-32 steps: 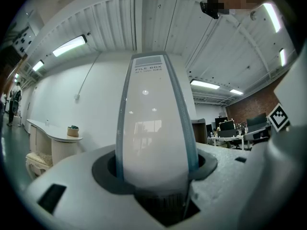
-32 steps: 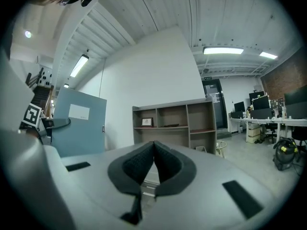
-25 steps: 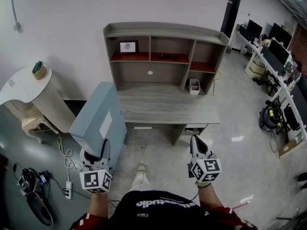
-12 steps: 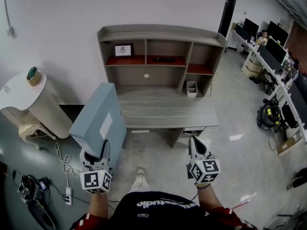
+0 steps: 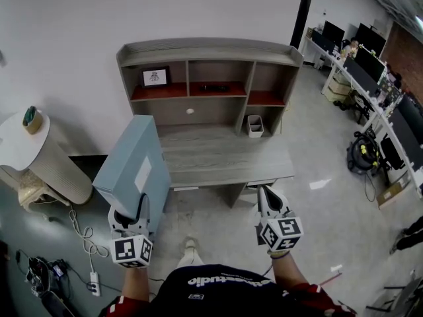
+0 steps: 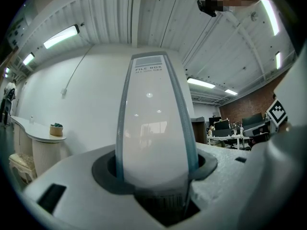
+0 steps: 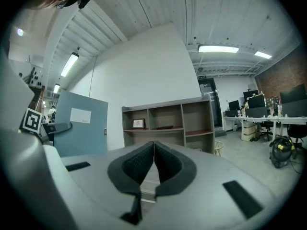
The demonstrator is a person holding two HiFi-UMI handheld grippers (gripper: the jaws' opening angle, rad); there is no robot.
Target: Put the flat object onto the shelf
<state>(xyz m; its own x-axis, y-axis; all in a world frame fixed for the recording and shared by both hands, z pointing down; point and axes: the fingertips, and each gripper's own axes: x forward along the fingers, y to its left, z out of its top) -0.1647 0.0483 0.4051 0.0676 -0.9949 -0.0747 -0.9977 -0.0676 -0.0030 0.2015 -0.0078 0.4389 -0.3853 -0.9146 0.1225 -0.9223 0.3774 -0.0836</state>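
Note:
A flat blue-grey file box stands upright in my left gripper, whose jaws are shut on its lower edge. In the left gripper view the box fills the middle, its spine label at the top. My right gripper is shut with nothing in it; its pads meet in the right gripper view. Ahead stands a grey desk with a hutch shelf against the white wall, also seen as the shelf in the right gripper view. Both grippers are short of the desk's front edge.
The shelf's compartments hold a small framed picture and a dark flat item. A white bin sits on the desk top. A round white side table stands left. Office desks with monitors line the right.
Both grippers and the file box have come nearer to the desk; the desk and shelf have shifted left and look larger in the head view. Neither gripper's jaws have changed.

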